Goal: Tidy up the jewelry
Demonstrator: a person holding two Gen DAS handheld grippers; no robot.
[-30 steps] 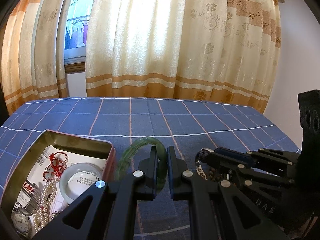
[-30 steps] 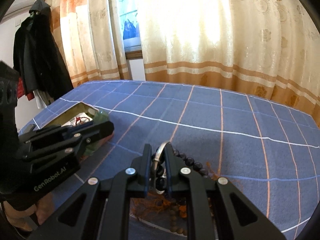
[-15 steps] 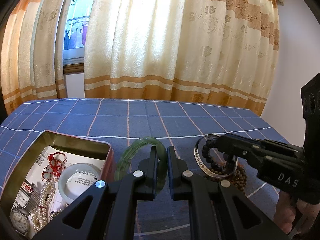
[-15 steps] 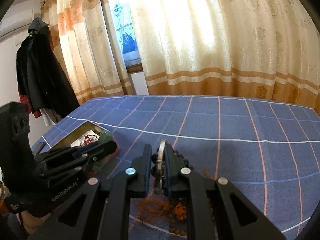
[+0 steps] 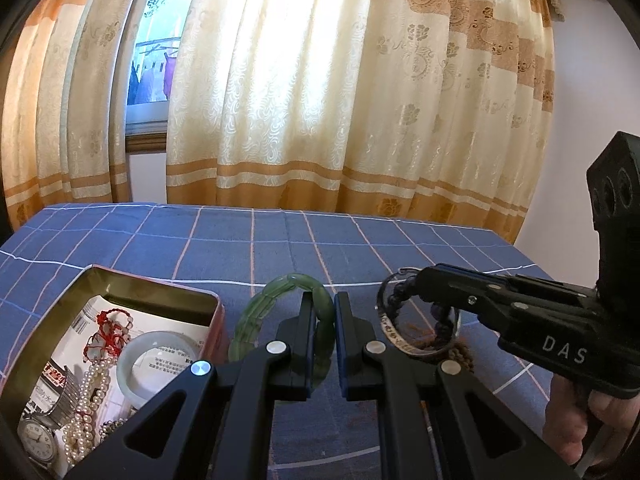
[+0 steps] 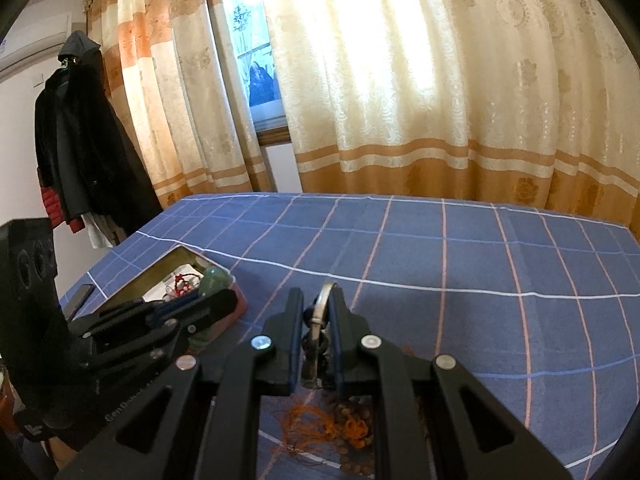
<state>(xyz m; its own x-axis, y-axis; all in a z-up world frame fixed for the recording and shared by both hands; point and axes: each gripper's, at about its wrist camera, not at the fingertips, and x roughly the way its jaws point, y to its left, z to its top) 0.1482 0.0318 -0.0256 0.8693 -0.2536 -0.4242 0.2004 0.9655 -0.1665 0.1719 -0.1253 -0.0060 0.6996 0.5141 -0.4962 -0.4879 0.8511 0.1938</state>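
Two handheld grippers work over a bed or table covered in a blue checked cloth (image 5: 280, 240), with cream and orange curtains (image 5: 320, 100) behind; the left gripper (image 5: 322, 316) is clamped narrow on a green jade bangle (image 5: 280, 300), held upright just beside the right wall of an open metal tin (image 5: 160, 284); the right gripper (image 6: 318, 316) is pinched on a silver bangle (image 6: 322, 304), and a dark bead bracelet (image 5: 400, 300) seems caught in the same grip, raised clear of the cloth; a hand (image 5: 572, 420) shows on the right gripper's handle.

The tin already holds a pale jade bangle (image 5: 160, 356), a red bead bracelet (image 5: 108, 332), a pearl strand (image 5: 90, 404) and a wristwatch (image 5: 38, 438), lying on printed paper; so the sorting looks well advanced.

What remains, by my reading: both lifted bangles must go into the tin; a brown bead string with an orange tassel (image 6: 348, 424) lies on the cloth below the right gripper, not yet collected.
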